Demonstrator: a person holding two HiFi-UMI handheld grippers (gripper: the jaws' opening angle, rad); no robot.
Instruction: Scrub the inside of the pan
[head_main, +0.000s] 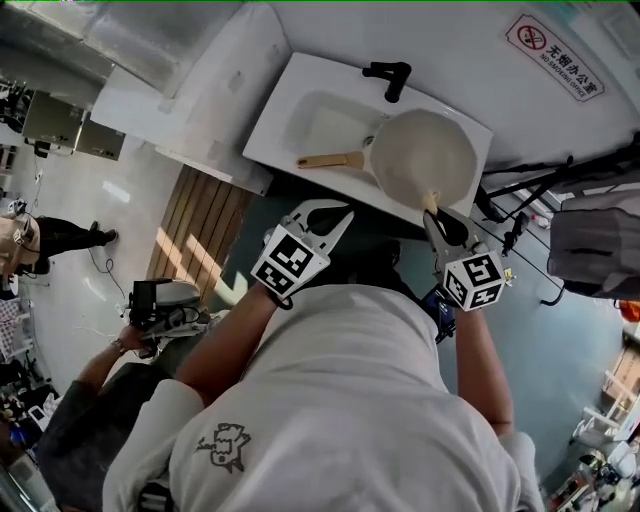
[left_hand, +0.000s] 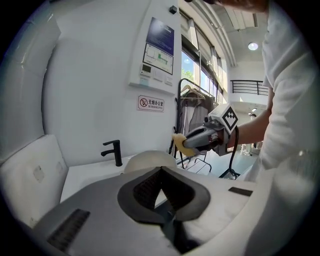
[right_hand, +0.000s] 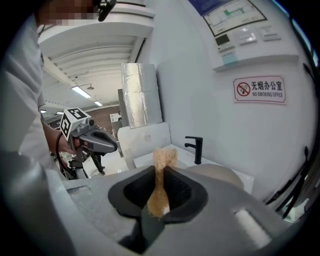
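Observation:
The cream pan with a wooden handle lies tilted in the white sink. It also shows as a pale dome in both gripper views, the pan and the pan. My right gripper hovers at the pan's near rim, shut on a yellow-brown sponge that sticks up between its pads. My left gripper hangs in front of the sink, left of the pan and short of the handle. Its jaws meet at the tip with nothing between them, as the left gripper view shows.
A black faucet stands at the sink's back edge. A white counter block adjoins the sink on the left. A no-smoking sign is on the wall. A person with a device stands at the lower left. Racks and cables stand to the right.

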